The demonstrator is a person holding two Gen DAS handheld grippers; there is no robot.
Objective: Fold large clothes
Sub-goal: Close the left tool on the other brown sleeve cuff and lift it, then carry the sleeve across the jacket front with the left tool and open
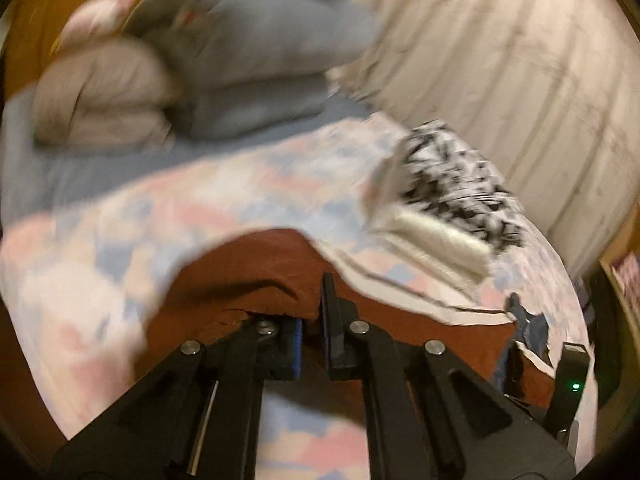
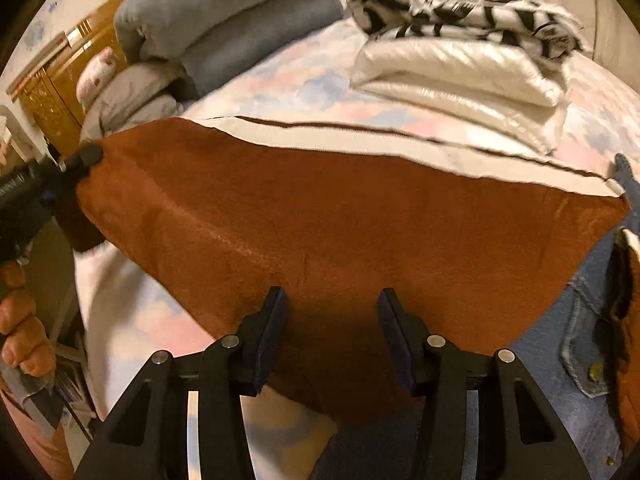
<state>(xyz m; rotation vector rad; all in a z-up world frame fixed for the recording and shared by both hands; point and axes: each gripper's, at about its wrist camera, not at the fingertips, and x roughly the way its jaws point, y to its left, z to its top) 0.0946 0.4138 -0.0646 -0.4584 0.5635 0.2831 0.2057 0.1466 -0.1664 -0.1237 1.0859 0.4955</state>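
Note:
A large rust-brown garment with a white lining edge (image 2: 340, 220) lies spread on the bed, also in the left wrist view (image 1: 256, 268). My left gripper (image 1: 312, 320) is shut on its left corner, and it shows at the left of the right wrist view (image 2: 86, 158), holding that corner up. My right gripper (image 2: 332, 320) is open and empty just above the garment's near edge. A blue denim jacket (image 2: 576, 340) lies under the garment's right side.
Folded white and black-and-white patterned clothes (image 2: 460, 52) are stacked at the far right of the pastel bedspread (image 2: 288, 88). Blue and grey pillows (image 2: 224, 16) lie at the headboard. A curtain (image 1: 520, 60) hangs beyond the bed.

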